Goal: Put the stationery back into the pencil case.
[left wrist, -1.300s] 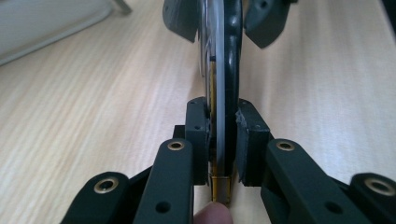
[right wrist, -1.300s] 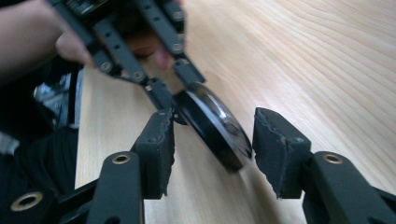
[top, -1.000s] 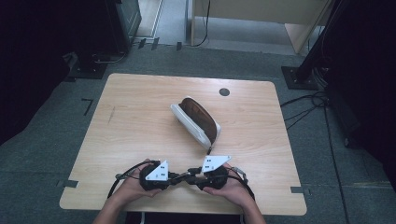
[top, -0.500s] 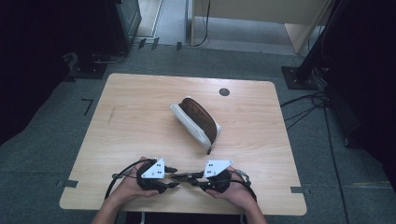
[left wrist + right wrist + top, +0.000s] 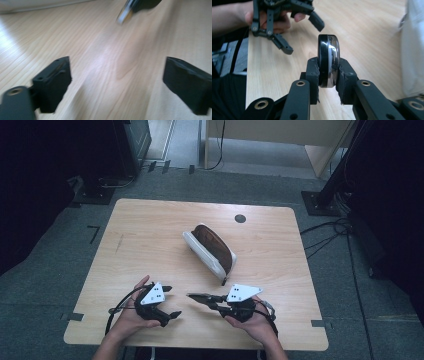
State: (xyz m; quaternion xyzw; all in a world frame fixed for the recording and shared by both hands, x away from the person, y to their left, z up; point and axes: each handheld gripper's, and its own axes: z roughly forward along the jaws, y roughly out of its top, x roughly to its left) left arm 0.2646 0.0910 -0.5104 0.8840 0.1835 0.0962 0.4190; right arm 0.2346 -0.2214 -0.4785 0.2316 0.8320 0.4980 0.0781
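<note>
Two tools over a pale wood-grain desk (image 5: 150, 235). The right tool (image 5: 328, 72) is clamped on a glossy black rounded thing (image 5: 328, 60), edge-on, so it's hard to say what it is. The left tool (image 5: 167, 302) sits wide apart, holding nothing, near the front edge. One glasses case (image 5: 210, 251) lies mid-desk, white shell, brown lining, hinged open. The left tool view is pretty blurry.

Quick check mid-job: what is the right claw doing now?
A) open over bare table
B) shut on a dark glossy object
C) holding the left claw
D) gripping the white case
B: the right claw is clamped on the dark glossy object, its jaws pressed against both sides.
</note>
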